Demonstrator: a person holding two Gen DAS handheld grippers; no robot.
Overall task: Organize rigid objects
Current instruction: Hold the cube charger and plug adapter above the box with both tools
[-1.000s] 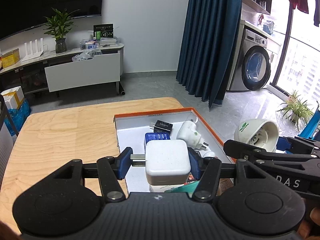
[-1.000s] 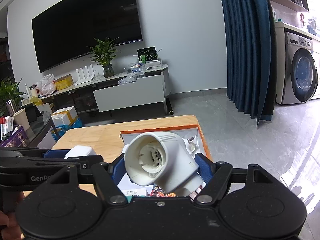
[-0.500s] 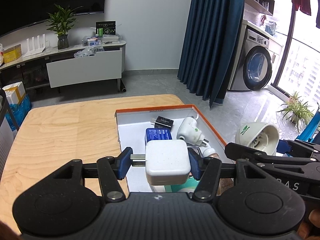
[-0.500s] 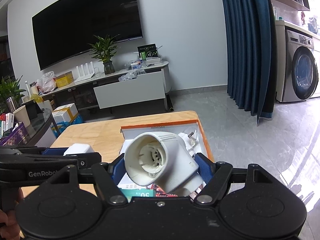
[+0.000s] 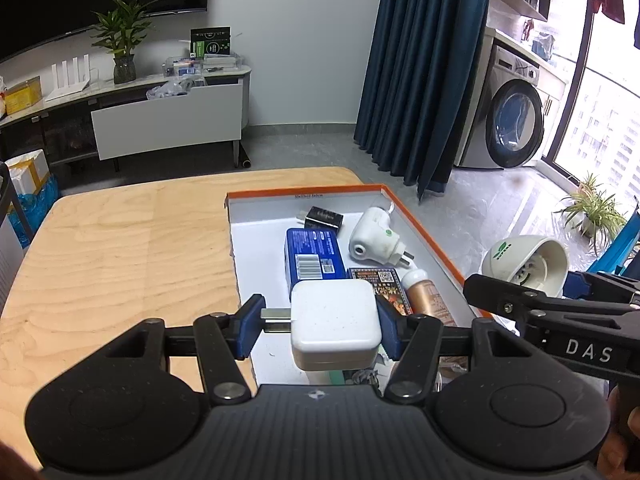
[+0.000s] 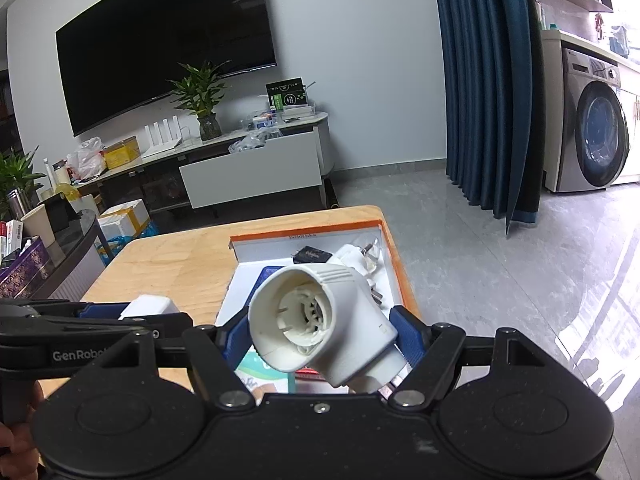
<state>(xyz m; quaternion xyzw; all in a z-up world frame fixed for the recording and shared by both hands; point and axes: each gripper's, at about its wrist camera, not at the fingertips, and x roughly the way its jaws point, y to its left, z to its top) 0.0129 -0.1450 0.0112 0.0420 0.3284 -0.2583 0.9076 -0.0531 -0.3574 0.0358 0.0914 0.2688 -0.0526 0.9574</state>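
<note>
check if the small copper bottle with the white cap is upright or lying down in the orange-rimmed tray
Lying down: the small copper bottle rests on its side in the orange-rimmed tray.

White letters "DAS" stand on the black arm of the right tongs [image 5: 556,280] at lower right of the left wrist view; "GenRobo", cut off, stands on the left tongs [image 6: 132,312] at lower left of the right wrist view.

a pale wooden tabletop [image 5: 120,248] carries one orange-rimmed white tray [image 5: 424,226] at its right edge; the left half is bare wood.
</note>
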